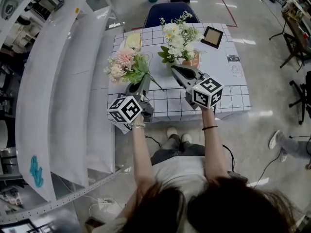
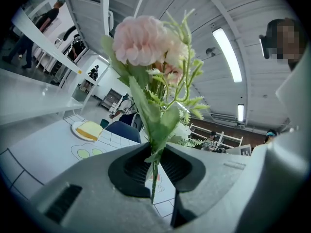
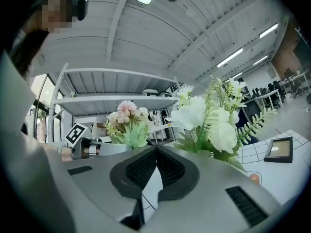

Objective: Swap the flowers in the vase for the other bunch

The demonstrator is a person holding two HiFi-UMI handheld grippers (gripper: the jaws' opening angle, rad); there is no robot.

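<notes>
A pink bunch (image 1: pixel 124 64) is lifted above the table's left part, its thin green stem (image 2: pixel 154 171) pinched in my left gripper (image 1: pixel 142 81). In the left gripper view the pink bloom (image 2: pixel 141 40) rises straight over that gripper (image 2: pixel 154 165). The white bunch (image 1: pixel 181 37) stands in a brownish vase (image 1: pixel 193 61) at the table's middle. My right gripper (image 1: pixel 175 69) is shut, its tip just left of the vase at the base of the white bunch. In the right gripper view its jaws (image 3: pixel 155 148) meet with nothing seen between them; the white bunch (image 3: pixel 209 120) is close on the right.
The table (image 1: pixel 228 81) wears a white gridded cloth. A plate with a yellow slice (image 1: pixel 132 40) sits at its far left, a small picture frame (image 1: pixel 212 36) at its far right. A blue chair (image 1: pixel 170 11) stands behind it, and a white shelf rack (image 1: pixel 58 81) runs along the left.
</notes>
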